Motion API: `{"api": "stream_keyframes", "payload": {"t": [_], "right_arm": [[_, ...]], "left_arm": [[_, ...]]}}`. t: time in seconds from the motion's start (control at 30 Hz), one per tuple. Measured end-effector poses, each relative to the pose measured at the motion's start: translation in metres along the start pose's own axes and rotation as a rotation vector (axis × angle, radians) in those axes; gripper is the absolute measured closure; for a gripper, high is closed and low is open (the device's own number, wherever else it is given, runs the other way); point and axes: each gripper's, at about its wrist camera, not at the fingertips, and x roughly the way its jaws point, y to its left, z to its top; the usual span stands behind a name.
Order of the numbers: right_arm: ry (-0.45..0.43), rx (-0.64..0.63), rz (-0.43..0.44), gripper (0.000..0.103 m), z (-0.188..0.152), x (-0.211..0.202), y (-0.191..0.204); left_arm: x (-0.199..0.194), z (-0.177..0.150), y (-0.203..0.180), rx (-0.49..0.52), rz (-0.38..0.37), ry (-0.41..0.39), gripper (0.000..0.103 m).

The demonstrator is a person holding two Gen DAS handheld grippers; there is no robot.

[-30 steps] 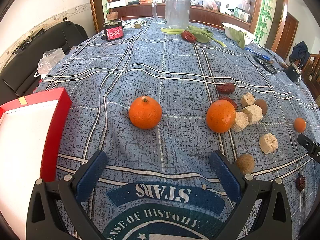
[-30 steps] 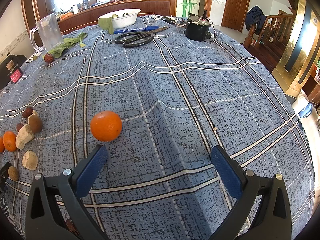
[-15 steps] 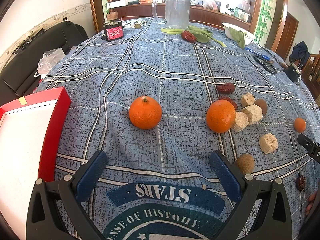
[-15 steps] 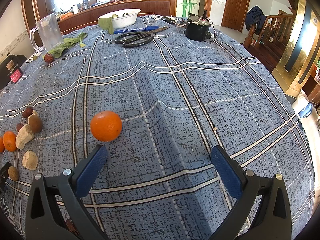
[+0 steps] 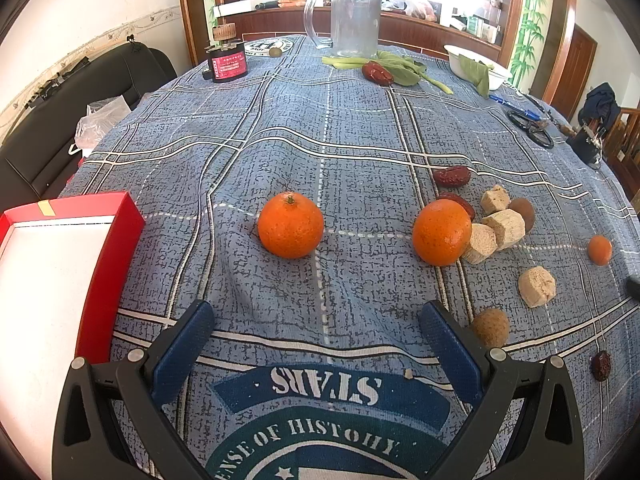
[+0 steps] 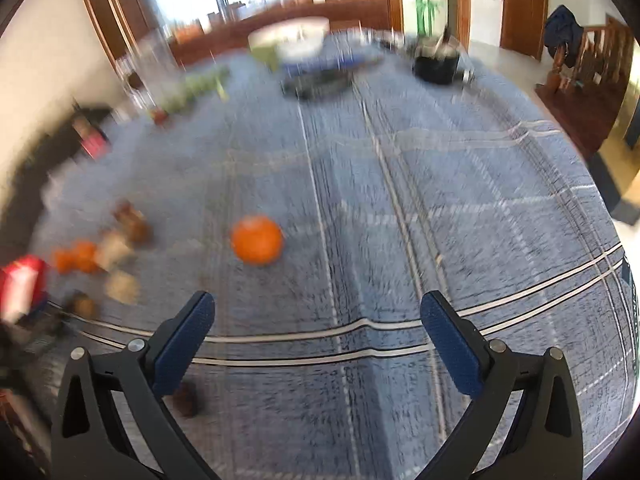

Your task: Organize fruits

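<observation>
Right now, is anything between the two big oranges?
No. In the left wrist view, only bare blue tablecloth lies between the left orange and the right orange.

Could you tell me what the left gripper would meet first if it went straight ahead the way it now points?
Probably the round orange tangerine with the green stem, slightly left of the open left gripper's centre line; only blue plaid tablecloth lies before it. Depth is uncertain.

A tablecloth [image 5: 320,128] covers the table. A stemmed orange [image 5: 290,225] sits near the middle. To its left, at the table edge, lies an open box [image 5: 108,280]. To its right lies a second orange [image 5: 441,232], touching cut chunks [image 5: 500,226] further right. Behind the stemmed orange, far back, stands a mug [image 5: 354,20].
</observation>
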Motion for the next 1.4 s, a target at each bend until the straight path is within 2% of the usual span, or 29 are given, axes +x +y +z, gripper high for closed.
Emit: {"api": "stream_keyframes", "payload": {"t": [0.07,0.13,0.23,0.3,0.37,0.47,0.53,0.57,0.6,0.73,0.77,0.93,1.0,1.07,1.17,1.23,1.3,1.4], "right_arm": [[-0.029,0.008,0.044,0.001,0.008,-0.015,0.0],[-0.02,0.015,0.067,0.001,0.019,-0.017,0.006],[0.072,-0.012,0.052,0.004,0.03,0.008,0.023],[0.106,-0.006,0.017,0.017,0.033,0.025,0.028],[0.141,0.02,0.026,0.031,0.032,0.033,0.026],[0.15,0.058,0.012,0.036,0.033,0.042,0.022],[0.146,0.057,0.01,0.047,0.032,0.047,0.024],[0.152,0.055,0.015,0.057,0.032,0.05,0.025],[0.161,0.048,0.014,0.061,0.032,0.054,0.027],[0.125,-0.002,-0.011,0.065,0.03,0.053,0.031],[0.121,-0.001,-0.003,0.07,0.029,0.053,0.03],[0.111,-0.038,0.027,0.071,0.029,0.052,0.028],[0.119,0.002,0.085,0.071,0.033,0.05,0.02],[0.092,0.021,0.12,0.071,0.036,0.042,0.016],[0.018,0.049,0.115,0.071,0.043,0.024,0.008],[-0.011,0.065,0.095,0.071,0.045,0.017,0.0],[-0.025,0.087,0.084,0.071,0.047,0.011,-0.013],[-0.052,0.103,0.082,0.071,0.051,-0.003,-0.032]], "left_arm": [[0.0,0.0,0.0,0.0,0.0,0.0,0.001],[0.0,0.0,0.0,0.0,0.0,0.0,0.001],[0.0,0.0,0.0,0.0,0.0,0.0,0.001],[0.0,0.0,0.0,0.0,0.0,0.0,0.001],[0.0,0.0,0.0,0.0,0.0,0.0,0.001],[0.0,0.0,0.0,0.0,0.0,0.0,0.001],[0.0,0.0,0.0,0.0,0.0,0.0,0.001],[0.0,0.0,0.0,0.0,0.0,0.0,0.001],[0.0,0.0,0.0,0.0,0.0,0.0,0.001],[0.0,0.0,0.0,0.0,0.0,0.0,0.001],[0.0,0.0,0.0,0.0,0.0,0.0,0.001],[-0.012,-0.005,0.002,-0.015,0.004,-0.005,0.001],[-0.028,-0.009,-0.004,-0.012,0.002,-0.031,0.001],[-0.045,-0.013,-0.017,0.018,-0.024,-0.063,0.001],[-0.064,-0.019,-0.053,0.112,-0.1,-0.082,0.001],[-0.067,-0.025,-0.085,0.2,-0.16,-0.052,0.001],[-0.064,-0.029,-0.107,0.252,-0.192,-0.03,0.001],[-0.059,-0.032,-0.128,0.304,-0.195,-0.019,0.001]]}}
